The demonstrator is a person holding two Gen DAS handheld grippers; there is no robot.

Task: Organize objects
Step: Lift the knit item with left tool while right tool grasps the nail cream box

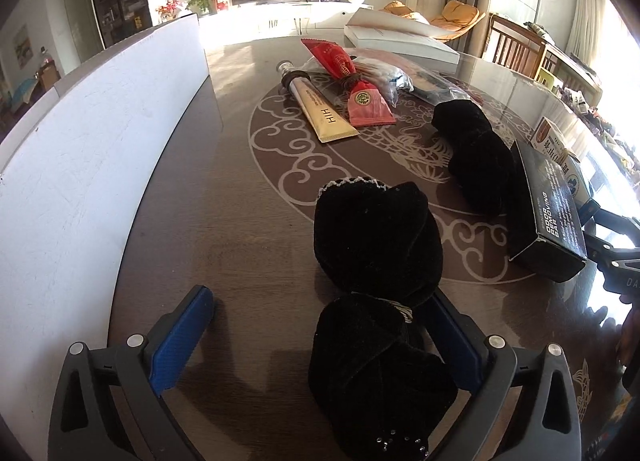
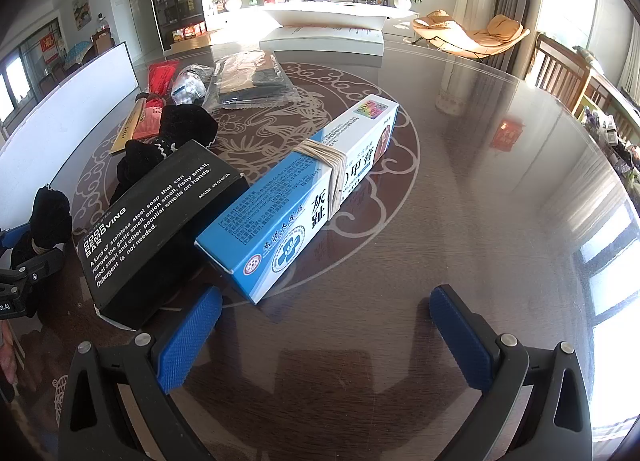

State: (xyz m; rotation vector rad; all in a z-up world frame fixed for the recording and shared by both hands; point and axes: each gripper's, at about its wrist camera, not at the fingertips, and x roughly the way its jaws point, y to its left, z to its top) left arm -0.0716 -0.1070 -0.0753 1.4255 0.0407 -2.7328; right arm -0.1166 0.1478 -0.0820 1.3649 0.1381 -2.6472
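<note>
white box [image 1: 100, 133] standing along the worktop [image 1: 248, 245] left edge. left tongs [image 1: 324, 325] sitting spread apart around the near black velvet pouch [image 1: 376, 245], not yet clamping; best closing on its tied neck. black soap box [image 2: 160, 221] and blue carton [image 2: 304, 197] lying mid-worktop. right tongs [image 2: 326, 325] hanging apart, gripping nothing, just short of the carton.

- My left gripper [image 1: 324, 337] sits low over the desk [image 1: 240, 221], its blue-padded fingers [image 1: 182, 337] spread wide, one on each side of a black velvet pouch [image 1: 376, 301].
- My right gripper [image 2: 326, 335] hovers low with its fingers [image 2: 190, 341] wide apart, nothing between them.
</note>
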